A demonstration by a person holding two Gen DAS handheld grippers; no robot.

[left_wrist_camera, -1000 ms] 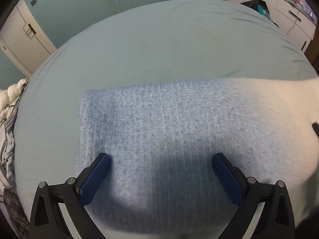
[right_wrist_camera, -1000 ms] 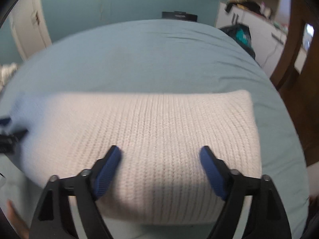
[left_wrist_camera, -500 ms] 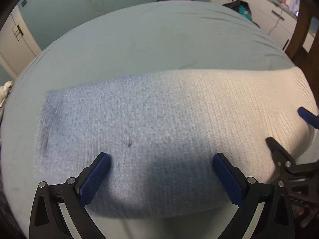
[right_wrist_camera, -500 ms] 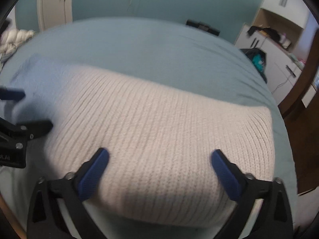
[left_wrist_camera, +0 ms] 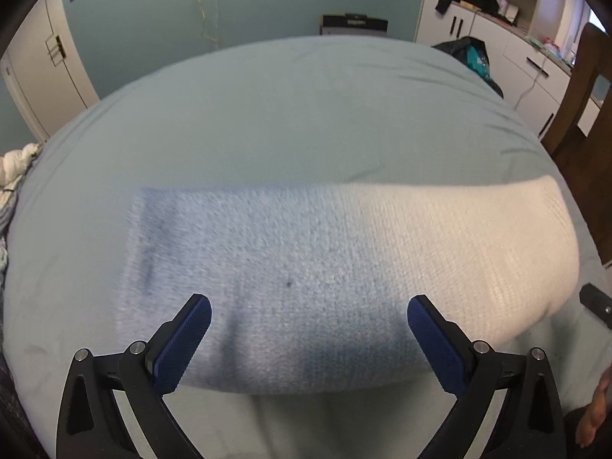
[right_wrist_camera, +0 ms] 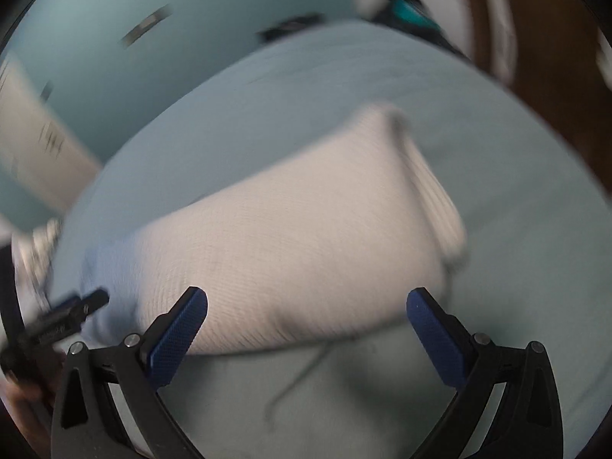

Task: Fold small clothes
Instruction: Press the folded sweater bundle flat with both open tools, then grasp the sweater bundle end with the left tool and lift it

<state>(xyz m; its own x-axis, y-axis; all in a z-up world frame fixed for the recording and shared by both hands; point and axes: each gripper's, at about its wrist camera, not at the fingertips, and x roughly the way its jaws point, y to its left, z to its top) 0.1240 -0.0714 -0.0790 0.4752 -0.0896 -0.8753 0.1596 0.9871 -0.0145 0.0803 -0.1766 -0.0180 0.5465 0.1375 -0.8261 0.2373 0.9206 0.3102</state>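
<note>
Teal bedding covers the bed [left_wrist_camera: 306, 114], the largest thing in both views, its sheet running smooth from the near edge to the far wall. On it, toward the near side, lies the folded knit garment [left_wrist_camera: 344, 279], a long flat rectangle set crosswise: blue-tinted at its left end, cream at its right end, where it bulges thicker. In the blurred right wrist view the same garment [right_wrist_camera: 298, 244] shows its cream end, with a ribbed edge on the right side and a loose thread trailing off its near edge onto the sheet.

White cupboards [left_wrist_camera: 508, 49] stand at the far right of the room.

The left gripper [left_wrist_camera: 309, 308] hangs above the near edge of the garment with its jaws spread wide and nothing between them; the blue pads stand clear of the knit, over its blue half. The right gripper [right_wrist_camera: 306, 302] is likewise released and grasping nothing: its jaws have just been opening, and they now stand wide apart above the near edge of the cream end, neither pad pressing on the cloth. Its tip also shows at the right margin of the left wrist view.
</note>
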